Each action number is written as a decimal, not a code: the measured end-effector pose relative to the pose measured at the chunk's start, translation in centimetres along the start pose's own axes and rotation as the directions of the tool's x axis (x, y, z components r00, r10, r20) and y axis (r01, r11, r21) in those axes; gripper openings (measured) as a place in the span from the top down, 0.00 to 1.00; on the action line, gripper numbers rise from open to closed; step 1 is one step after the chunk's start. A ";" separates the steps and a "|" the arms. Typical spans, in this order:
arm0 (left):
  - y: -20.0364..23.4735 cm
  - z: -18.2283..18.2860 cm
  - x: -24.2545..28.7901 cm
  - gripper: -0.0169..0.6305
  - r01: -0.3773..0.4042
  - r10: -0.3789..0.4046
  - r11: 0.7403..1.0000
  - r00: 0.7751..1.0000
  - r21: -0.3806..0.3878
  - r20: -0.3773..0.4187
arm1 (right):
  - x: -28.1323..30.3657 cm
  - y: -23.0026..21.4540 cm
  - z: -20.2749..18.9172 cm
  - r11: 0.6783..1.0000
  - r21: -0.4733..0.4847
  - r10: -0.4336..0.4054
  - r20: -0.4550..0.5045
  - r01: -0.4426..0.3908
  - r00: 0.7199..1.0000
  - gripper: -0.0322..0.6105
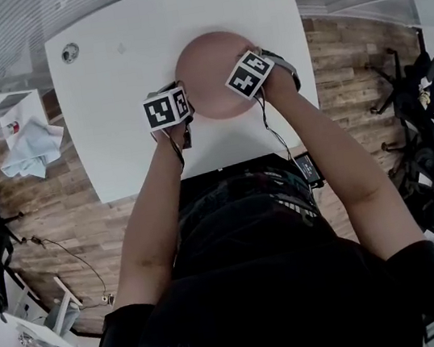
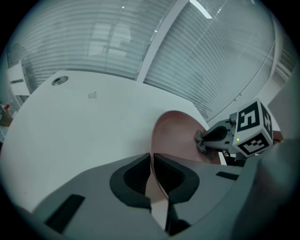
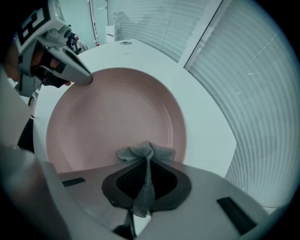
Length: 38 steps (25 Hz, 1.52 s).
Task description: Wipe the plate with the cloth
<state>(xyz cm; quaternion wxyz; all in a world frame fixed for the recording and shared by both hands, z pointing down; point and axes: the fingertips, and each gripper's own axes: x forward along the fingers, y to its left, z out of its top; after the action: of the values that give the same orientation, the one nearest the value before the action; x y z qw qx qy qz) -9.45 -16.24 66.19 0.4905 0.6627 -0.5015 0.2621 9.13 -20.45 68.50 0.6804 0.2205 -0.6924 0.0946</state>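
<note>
Head view: pink plate (image 1: 212,63) on white table (image 1: 120,78), at 12 o'clock from the person. Left gripper (image 2: 151,161) is clamped on the plate rim at the plate's 8 o'clock. Right gripper (image 3: 147,164), at the plate's 3 o'clock, pinches the grey mesh cloth (image 3: 146,152). Cloth wad sits against the plate face near the rim.

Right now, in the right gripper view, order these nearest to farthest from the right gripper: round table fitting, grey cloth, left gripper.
1. Grey cloth, pinched in the right gripper.
2. Left gripper, upper left, on the far rim of the plate.
3. Round table fitting, top, far back on the table.
</note>
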 end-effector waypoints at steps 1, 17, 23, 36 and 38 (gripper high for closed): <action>0.0 0.0 0.0 0.92 0.001 -0.001 1.000 1.000 -0.001 -0.002 | 0.1 -0.4 0.8 1.000 0.001 -0.012 0.024 0.012 1.000 0.89; 0.2 0.0 0.0 0.92 -0.017 0.017 1.000 1.000 -0.022 0.008 | -1.3 6.8 12.4 0.978 -0.183 0.152 0.296 -0.101 0.943 0.89; 0.5 0.3 0.0 0.93 -0.027 0.027 0.999 1.000 -0.025 0.014 | -2.1 11.1 11.2 0.952 -0.233 0.264 0.297 -0.199 0.918 0.89; 0.4 0.3 0.1 0.93 -0.019 0.019 1.000 1.000 -0.012 0.007 | -3.2 15.3 2.8 0.912 -0.263 0.367 0.189 -0.313 0.911 0.89; 0.5 0.2 0.1 0.93 -0.018 0.018 1.000 1.000 -0.006 0.004 | -3.1 14.8 1.5 0.915 -0.254 0.361 0.162 -0.315 0.918 0.89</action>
<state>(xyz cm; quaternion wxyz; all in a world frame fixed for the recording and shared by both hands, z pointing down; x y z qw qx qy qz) -9.88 -16.50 66.35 0.4890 0.6571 -0.5094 0.2637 1.27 -7.48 67.85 0.5989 0.0278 -0.7928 0.1098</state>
